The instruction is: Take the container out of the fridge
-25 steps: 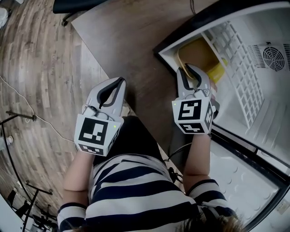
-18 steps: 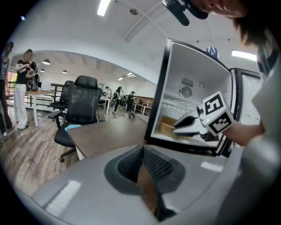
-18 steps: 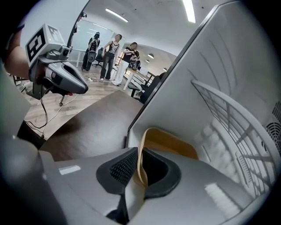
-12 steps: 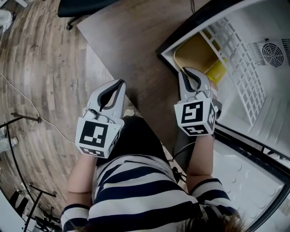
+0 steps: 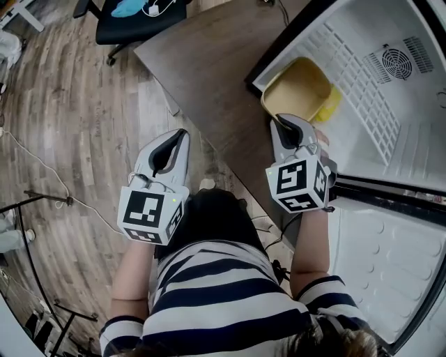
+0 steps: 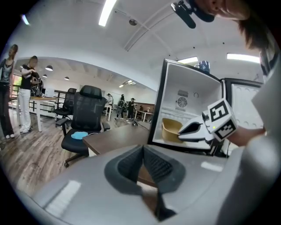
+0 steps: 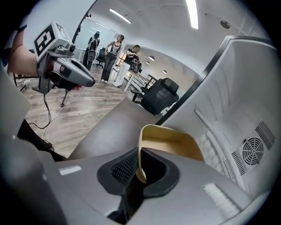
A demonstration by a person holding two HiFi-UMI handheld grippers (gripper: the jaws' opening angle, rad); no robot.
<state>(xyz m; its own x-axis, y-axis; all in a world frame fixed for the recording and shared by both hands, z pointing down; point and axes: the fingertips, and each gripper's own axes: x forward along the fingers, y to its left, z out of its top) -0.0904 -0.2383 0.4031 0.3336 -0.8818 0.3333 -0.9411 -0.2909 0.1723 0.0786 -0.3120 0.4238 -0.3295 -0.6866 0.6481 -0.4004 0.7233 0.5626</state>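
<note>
A tan-yellow open container is at the front left of the open fridge's white inside. My right gripper has just been closing and is now shut on the container's near rim; in the right gripper view the rim runs down between the dark pads. A brighter yellow part shows at the container's right side. My left gripper hangs apart to the left over the floor, shut and empty, its pads meeting in the left gripper view. That view also shows the container.
A brown desk stands against the fridge's left wall. A white wire shelf and a fan grille are inside. The fridge door hangs open at lower right. An office chair stands behind the desk, with cables on the wood floor.
The right jaws, open around the container's rim a second ago, have closed on it. Both grippers have shifted a little, and more of the container now shows.
</note>
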